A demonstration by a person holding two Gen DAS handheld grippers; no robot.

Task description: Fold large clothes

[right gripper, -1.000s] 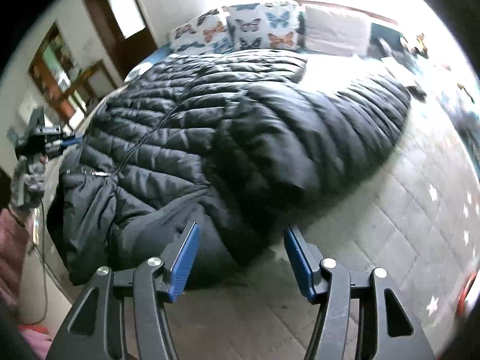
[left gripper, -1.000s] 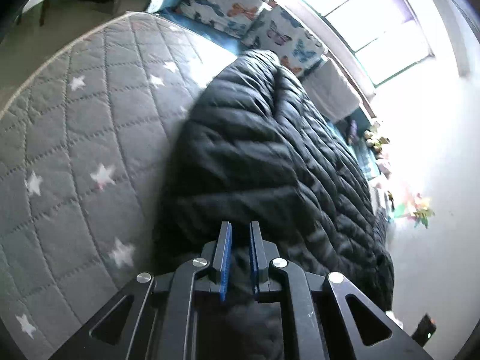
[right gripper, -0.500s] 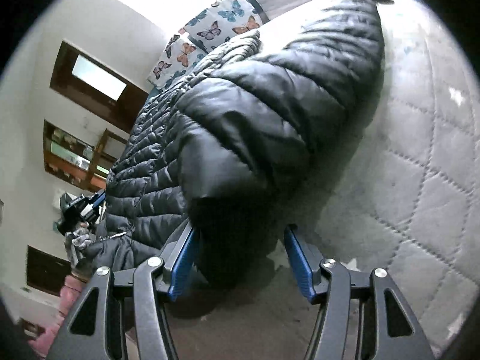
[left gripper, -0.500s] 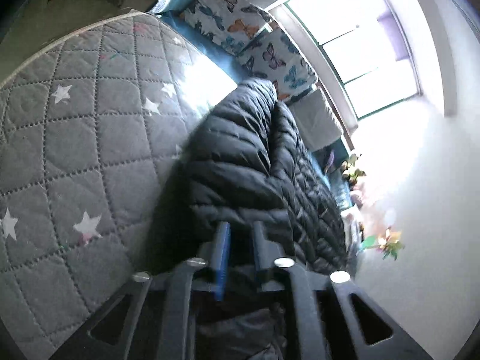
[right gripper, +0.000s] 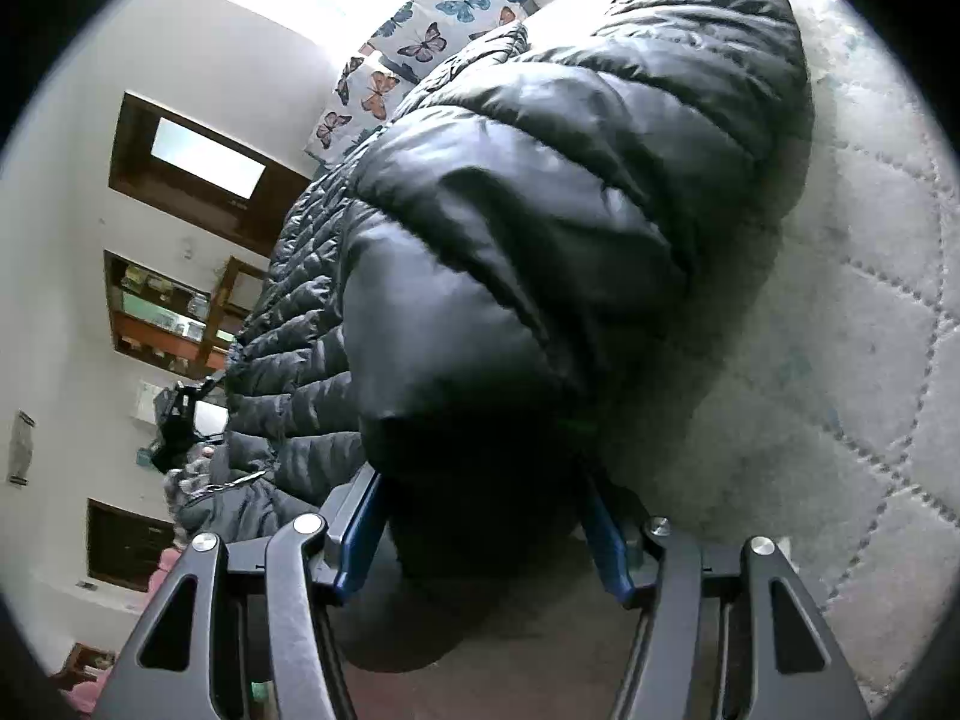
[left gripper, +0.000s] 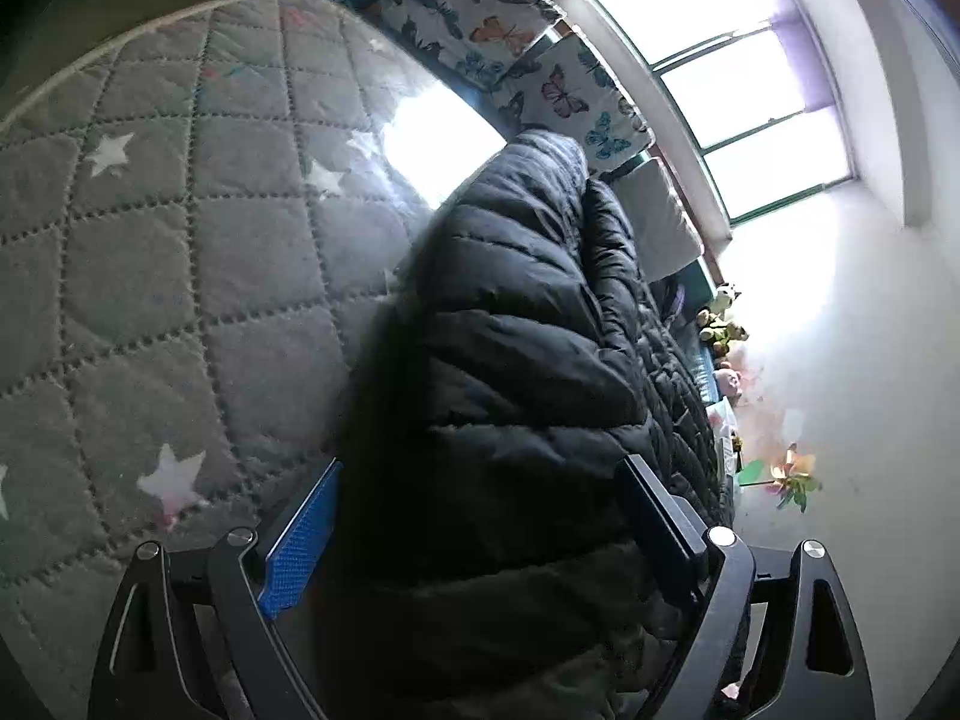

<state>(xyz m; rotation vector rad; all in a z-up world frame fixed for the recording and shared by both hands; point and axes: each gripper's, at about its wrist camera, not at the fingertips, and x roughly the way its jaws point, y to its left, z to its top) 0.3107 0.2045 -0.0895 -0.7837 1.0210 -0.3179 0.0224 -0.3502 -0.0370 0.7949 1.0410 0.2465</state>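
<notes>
A black puffer jacket lies on a grey quilted mattress with white stars. My left gripper hangs low over the jacket's near edge. Its jaws are opening and stand wide, with a thick fold of jacket between them that the blue pads do not press. In the right wrist view the jacket bulges up close. My right gripper is open, and a dark rounded fold fills the gap between its fingers. The left gripper also shows small at the jacket's far side.
Butterfly-print pillows and a plain grey cushion line the head of the bed under a bright window. Small toys sit along the wall side. Bare mattress stretches right of the jacket. Wooden shelves hang on the far wall.
The left jaws went from shut on the jacket to wide apart, dropping lower. The right gripper sank and rolled towards the jacket, whose fold now sits between its fingers.
</notes>
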